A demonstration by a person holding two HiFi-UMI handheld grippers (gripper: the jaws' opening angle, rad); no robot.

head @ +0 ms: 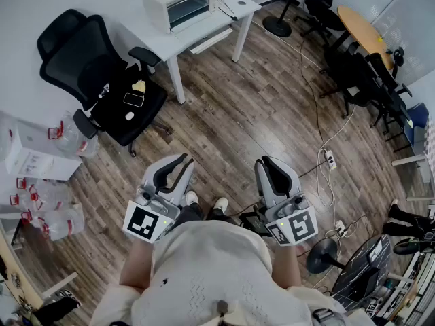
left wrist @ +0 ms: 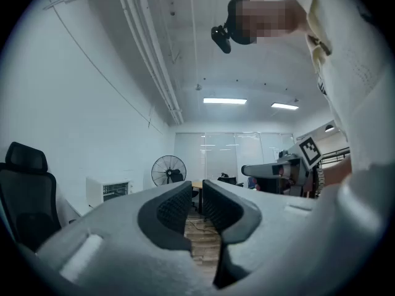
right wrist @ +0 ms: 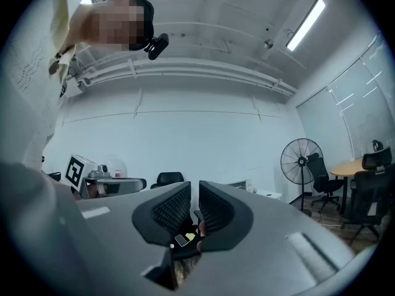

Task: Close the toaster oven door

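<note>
The white toaster oven (head: 182,4) stands on a white table (head: 234,9) at the far side of the room, its glass front facing the floor space; from here the door looks upright. It also shows small at the left in the left gripper view, toaster oven (left wrist: 109,190). I hold both grippers close to my body, level and far from the oven. My left gripper (head: 182,163) (left wrist: 196,193) has its pads nearly together with nothing between them. My right gripper (head: 270,163) (right wrist: 194,193) is the same, with only a thin slit and nothing held.
A black office chair (head: 102,80) with a phone and small items on its seat stands left of the table. Cables and a power strip (head: 329,158) lie on the wooden floor at the right. Plastic containers (head: 41,155) sit at the left, and a round wooden table (head: 363,29) with chairs at the far right.
</note>
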